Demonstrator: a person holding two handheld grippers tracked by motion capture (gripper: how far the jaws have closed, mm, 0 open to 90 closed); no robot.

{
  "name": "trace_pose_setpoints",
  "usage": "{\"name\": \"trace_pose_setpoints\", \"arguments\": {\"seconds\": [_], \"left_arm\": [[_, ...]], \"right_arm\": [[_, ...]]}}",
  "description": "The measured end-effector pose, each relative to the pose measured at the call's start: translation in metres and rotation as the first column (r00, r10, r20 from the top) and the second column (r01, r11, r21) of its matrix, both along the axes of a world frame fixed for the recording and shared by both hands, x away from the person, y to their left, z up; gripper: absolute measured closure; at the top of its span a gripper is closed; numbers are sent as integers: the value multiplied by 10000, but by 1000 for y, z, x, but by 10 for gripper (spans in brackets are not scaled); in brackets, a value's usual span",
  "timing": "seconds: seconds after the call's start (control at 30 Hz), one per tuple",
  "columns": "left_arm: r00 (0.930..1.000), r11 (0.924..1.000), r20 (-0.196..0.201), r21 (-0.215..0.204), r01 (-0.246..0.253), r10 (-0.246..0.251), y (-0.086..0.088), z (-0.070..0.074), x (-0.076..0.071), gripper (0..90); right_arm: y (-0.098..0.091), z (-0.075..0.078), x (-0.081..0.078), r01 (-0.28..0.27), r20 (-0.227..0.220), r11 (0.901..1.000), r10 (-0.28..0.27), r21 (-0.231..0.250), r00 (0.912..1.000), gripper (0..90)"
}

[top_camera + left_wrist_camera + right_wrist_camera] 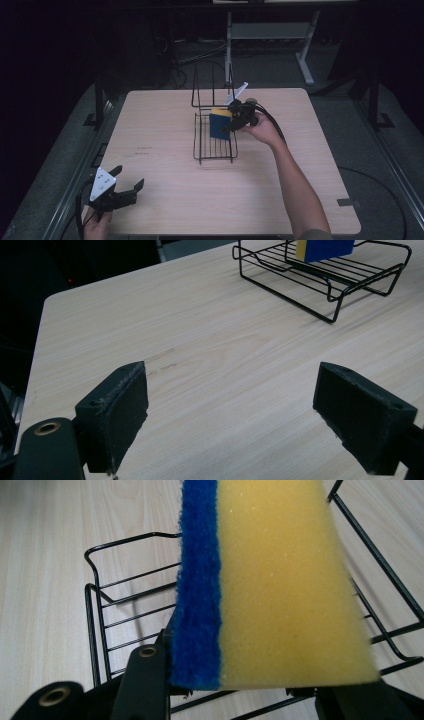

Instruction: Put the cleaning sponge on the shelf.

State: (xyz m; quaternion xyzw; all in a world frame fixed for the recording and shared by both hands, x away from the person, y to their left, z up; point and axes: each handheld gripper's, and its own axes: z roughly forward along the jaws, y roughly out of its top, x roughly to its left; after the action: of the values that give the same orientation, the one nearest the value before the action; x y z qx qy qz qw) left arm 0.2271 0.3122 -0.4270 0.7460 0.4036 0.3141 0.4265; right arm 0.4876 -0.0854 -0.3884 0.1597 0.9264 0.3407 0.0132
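Halfway, we judge: our right gripper (236,120) fingers clamp the sponge (218,125) above the wire rack (215,150), unreleased; left gripper (122,192) fingers wide, empty.

No text, label, brand or number can be read anywhere. Faint dark marks are seen on the table (145,150), but they are too small to be made out.

The sponge (280,590) in my right gripper (234,121) is soft, porous yellow foam with a rough, fuzzy blue scouring layer. The rack (215,142) is thin black wire, slightly glossy. The desk (215,370) is pale, matt wood grain. My left gripper (230,415) has matt black, grainy pads.
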Motion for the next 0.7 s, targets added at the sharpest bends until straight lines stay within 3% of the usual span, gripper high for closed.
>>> {"name": "trace_pose_setpoints", "arguments": {"seconds": [0.7], "left_arm": [[10000, 10000, -93, 55, 1, 0, 1, -1, 0, 139]], "right_arm": [[5, -6, -1, -79, -138, 9995, 75, -301, 9999, 486]]}}
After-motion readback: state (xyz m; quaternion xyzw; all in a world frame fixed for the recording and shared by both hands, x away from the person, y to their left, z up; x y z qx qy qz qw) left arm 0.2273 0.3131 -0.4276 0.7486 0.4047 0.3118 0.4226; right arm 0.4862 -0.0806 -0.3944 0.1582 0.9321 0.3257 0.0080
